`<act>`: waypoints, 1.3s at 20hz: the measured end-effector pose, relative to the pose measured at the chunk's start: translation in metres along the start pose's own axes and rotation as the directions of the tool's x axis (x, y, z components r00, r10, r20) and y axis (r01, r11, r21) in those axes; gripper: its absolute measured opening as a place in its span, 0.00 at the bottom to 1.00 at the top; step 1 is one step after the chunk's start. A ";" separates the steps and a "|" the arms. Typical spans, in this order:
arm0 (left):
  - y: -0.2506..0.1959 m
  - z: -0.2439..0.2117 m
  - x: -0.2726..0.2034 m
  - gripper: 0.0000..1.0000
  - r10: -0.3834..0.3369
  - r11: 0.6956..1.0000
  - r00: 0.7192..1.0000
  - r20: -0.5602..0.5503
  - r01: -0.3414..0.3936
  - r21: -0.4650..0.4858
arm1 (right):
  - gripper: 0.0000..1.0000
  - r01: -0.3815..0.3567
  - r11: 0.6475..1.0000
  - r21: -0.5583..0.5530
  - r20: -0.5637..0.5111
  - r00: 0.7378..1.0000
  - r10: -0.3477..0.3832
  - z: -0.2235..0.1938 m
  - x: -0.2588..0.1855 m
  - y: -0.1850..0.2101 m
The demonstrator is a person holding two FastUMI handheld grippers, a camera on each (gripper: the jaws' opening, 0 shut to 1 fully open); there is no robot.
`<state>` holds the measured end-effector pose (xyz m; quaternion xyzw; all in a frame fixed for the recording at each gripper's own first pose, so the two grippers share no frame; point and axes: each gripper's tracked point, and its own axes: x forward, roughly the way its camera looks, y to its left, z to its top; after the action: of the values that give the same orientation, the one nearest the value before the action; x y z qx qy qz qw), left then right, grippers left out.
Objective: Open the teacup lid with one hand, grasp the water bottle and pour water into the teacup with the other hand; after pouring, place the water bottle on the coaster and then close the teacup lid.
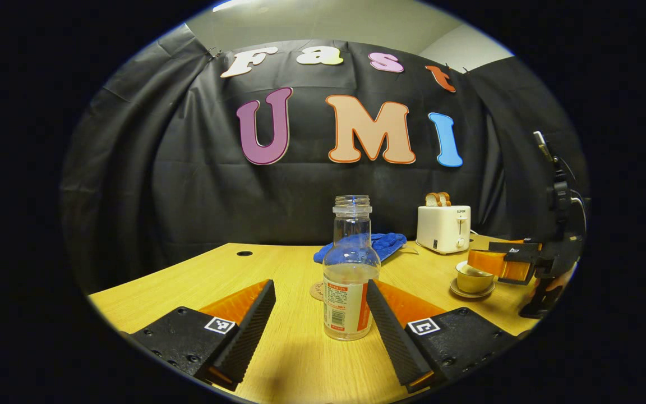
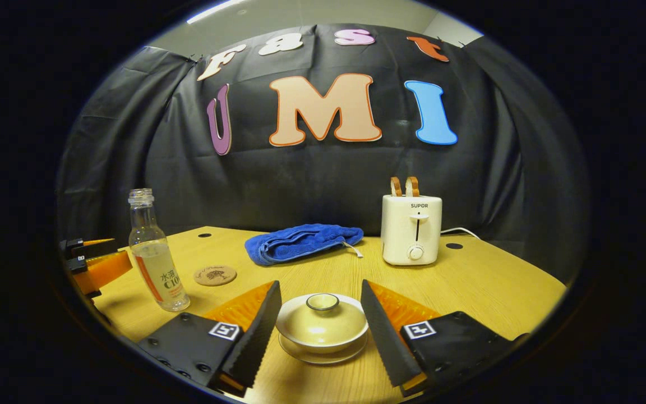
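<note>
Risk, as judged: the bottle [image 1: 351,269] is uncapped, tall and narrow; a finger closing off-centre could tip it and spill water on the bench [image 1: 295,359]; the lid [image 2: 322,315] is low and domed with a small knob; fingers closing on its rim rather than the knob could slip, or drag the teacup [image 2: 323,339] on its saucer.

Left hand-held gripper [image 1: 321,320]: fingers wide apart, gripping nothing; the bottle stands upright at lower centre of the left gripper view, between the fingertips and nearer the one on the frame's right, contact not clear; the coaster [image 1: 318,290] lies just behind it.

Right hand-held gripper [image 2: 320,322]: fingers apart, gripping nothing; the lidded teacup sits at lower centre of the right gripper view, between the fingers, with a gap either side.

Lid not yet lifted; pouring not begun.
</note>
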<state>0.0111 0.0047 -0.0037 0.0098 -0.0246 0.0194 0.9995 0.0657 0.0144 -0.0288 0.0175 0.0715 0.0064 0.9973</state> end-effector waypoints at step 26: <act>-0.017 -0.001 0.011 0.95 -0.081 0.997 0.997 -0.003 0.081 0.001 | 0.31 0.121 0.992 0.018 0.073 0.990 -0.122 0.009 -0.016 -0.035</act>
<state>0.0228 -0.0119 -0.0044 0.0114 -0.0227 -0.0212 0.9995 0.0520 -0.0207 -0.0192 0.0200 0.0356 -0.0555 0.9976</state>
